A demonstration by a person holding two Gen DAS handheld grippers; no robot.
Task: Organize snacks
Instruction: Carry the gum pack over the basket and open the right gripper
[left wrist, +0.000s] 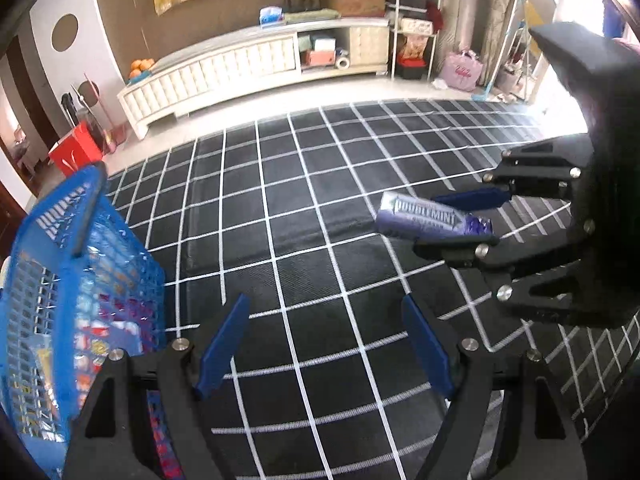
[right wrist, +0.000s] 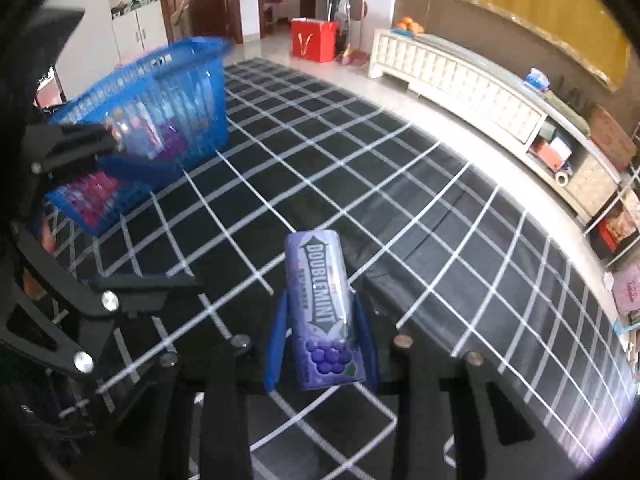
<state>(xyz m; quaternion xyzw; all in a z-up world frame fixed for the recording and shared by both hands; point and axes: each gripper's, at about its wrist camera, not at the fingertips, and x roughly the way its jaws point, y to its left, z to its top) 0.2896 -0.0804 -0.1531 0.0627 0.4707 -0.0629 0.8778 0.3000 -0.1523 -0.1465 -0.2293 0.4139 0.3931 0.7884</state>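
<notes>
The right gripper (right wrist: 322,340) has its two blue fingers (right wrist: 276,344) closed snugly on a purple Doublemint tin (right wrist: 322,308), pinching its lower sides near the grape picture, so most of the tin juts forward beyond the fingertips. In the left wrist view the same tin (left wrist: 432,218) appears at about 3 o'clock, lying roughly level in that gripper (left wrist: 460,220) above the black grid-patterned mat (left wrist: 280,208).

The left gripper (left wrist: 326,348) is wide open and holds nothing; its blue pads (left wrist: 222,348) frame bare mat.

The blue basket (right wrist: 160,96) sits at about 10 o'clock from the right gripper, well apart from the tin, and at about 8 o'clock in the left wrist view (left wrist: 60,280), just beside the left gripper. Colourful packets already lie inside it.

The step in hand appears to be carrying the tin to the basket. To do it well, keep the squeeze steady, since the grip is low on the tin and it could pivot. Clear the near rim before lowering, and let go only once the tin is inside, above the packets. The open left gripper is close enough to steady the basket wall if it shifts.
</notes>
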